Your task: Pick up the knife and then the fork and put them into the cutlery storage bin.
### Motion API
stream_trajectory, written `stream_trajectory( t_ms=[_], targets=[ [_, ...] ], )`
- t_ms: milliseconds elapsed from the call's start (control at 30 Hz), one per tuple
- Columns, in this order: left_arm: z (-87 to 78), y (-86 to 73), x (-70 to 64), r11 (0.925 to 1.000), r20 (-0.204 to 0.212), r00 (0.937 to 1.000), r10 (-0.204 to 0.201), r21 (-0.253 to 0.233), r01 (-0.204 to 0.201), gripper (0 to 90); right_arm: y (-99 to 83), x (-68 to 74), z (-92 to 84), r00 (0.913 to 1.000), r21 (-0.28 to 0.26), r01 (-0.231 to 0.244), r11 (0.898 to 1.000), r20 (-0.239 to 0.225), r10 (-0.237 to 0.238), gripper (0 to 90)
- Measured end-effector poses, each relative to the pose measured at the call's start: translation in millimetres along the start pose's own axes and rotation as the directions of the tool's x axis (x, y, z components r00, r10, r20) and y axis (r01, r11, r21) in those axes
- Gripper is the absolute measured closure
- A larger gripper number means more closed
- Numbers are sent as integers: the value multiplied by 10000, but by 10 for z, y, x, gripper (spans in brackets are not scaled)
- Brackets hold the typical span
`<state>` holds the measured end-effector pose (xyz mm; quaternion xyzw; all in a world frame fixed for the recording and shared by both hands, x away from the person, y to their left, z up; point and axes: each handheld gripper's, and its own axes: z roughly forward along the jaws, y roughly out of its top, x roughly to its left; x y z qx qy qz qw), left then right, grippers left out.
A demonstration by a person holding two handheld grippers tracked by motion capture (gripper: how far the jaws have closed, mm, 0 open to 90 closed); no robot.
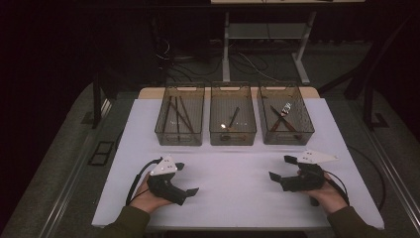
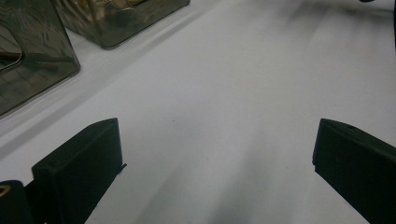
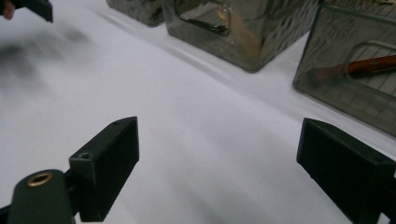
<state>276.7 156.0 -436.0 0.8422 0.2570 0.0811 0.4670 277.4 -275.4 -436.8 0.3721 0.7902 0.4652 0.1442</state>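
Three smoky see-through bins stand in a row at the back of the white table (image 1: 237, 198). The left bin (image 1: 179, 115) holds several dark sticks. A thin utensil lies in the middle bin (image 1: 233, 115). In the right bin (image 1: 286, 115) are crossed sticks and a small shiny piece. My left gripper (image 1: 187, 178) rests low at the front left, open, jaws pointing right. My right gripper (image 1: 281, 167) is at the front right, open, jaws pointing left. Bare table lies between the jaws of the left gripper (image 2: 217, 154) and of the right gripper (image 3: 219, 149).
In the right gripper view two bins (image 3: 233, 28) are close ahead, one with a brown-handled utensil (image 3: 369, 65). Bin corners (image 2: 32, 60) sit at the upper left of the left gripper view. A wide stretch of white table separates the two grippers. Dark floor and a desk frame (image 1: 262, 44) lie beyond.
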Motion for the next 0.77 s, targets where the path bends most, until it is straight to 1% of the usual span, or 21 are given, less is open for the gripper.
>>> stream_trajectory(
  t_ms=[167, 300, 367, 400, 500, 767],
  targets=[
    [-6, 1, -3, 10000, 52, 10000, 9, -56, -9, 1, -91, 46, -62, 9998, 172, 108, 9998, -176, -105, 129],
    [-8, 1, -12, 10000, 103, 9999, -18, -75, 19, 1, -133, 28, -121, 9998, 46, 50, 10000, -168, -49, 129],
    [-9, 1, -16, 10000, 122, 9999, -10, -86, 11, 1, -148, 7, -140, 9999, 47, 93, 9999, -123, -92, 129],
    [-10, 1, -18, 10000, 124, 9999, 3, -92, -2, 1, -158, -5, -145, 9999, 60, 156, 9999, -54, -155, 129],
    [-9, 0, -18, 10000, 126, 9999, -9, -79, 10, 1, -173, -33, -146, 10000, 109, 35, 9999, -17, -35, 129],
    [-8, 0, -18, 10000, 117, 9999, 8, -68, -7, 1, -175, -37, -144, 9998, 159, 212, 9996, -41, -211, 129]
  ],
)
